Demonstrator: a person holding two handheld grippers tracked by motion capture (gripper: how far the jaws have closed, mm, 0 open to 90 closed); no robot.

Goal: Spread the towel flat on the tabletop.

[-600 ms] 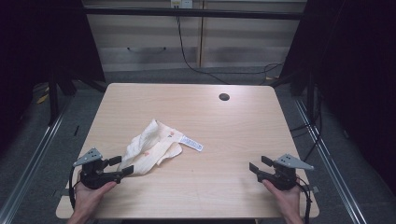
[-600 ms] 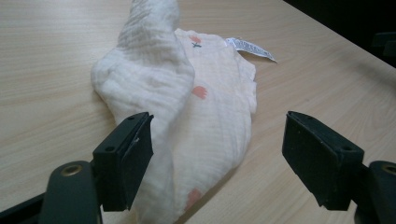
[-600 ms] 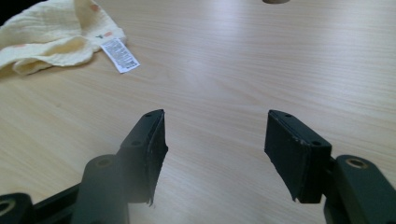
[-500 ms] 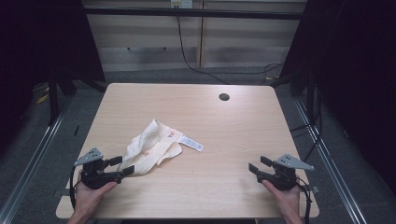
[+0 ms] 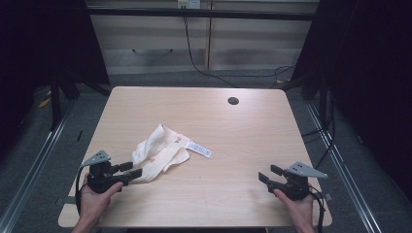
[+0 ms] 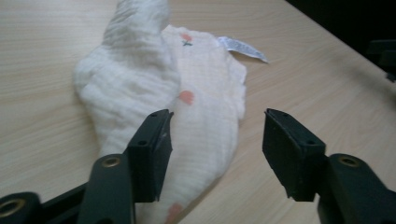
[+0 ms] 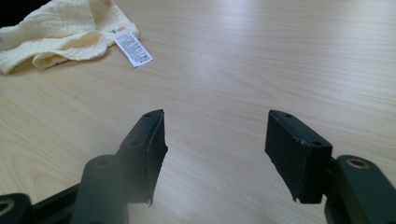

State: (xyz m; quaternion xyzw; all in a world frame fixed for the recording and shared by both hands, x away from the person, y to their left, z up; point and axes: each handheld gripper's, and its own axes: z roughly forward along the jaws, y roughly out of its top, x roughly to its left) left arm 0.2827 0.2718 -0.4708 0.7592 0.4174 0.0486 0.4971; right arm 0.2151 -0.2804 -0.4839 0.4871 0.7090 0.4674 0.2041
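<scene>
A crumpled cream cloth (image 5: 158,153) with small pink marks lies left of the table's middle, a white care label (image 5: 199,149) sticking out at its right. My left gripper (image 5: 130,171) stands open at the cloth's near tip, low over the table; in the left gripper view the cloth (image 6: 187,112) lies between and beyond the jaws of that gripper (image 6: 215,140). My right gripper (image 5: 266,175) is open near the front right corner, far from the cloth. In the right gripper view its jaws (image 7: 215,135) frame bare wood, with the cloth (image 7: 60,32) and label (image 7: 133,49) at upper left.
The light wooden table (image 5: 252,131) has a round cable hole (image 5: 233,101) near its back edge. Dark floor, metal rails and cables surround it. A person's hands hold both grippers at the front edge.
</scene>
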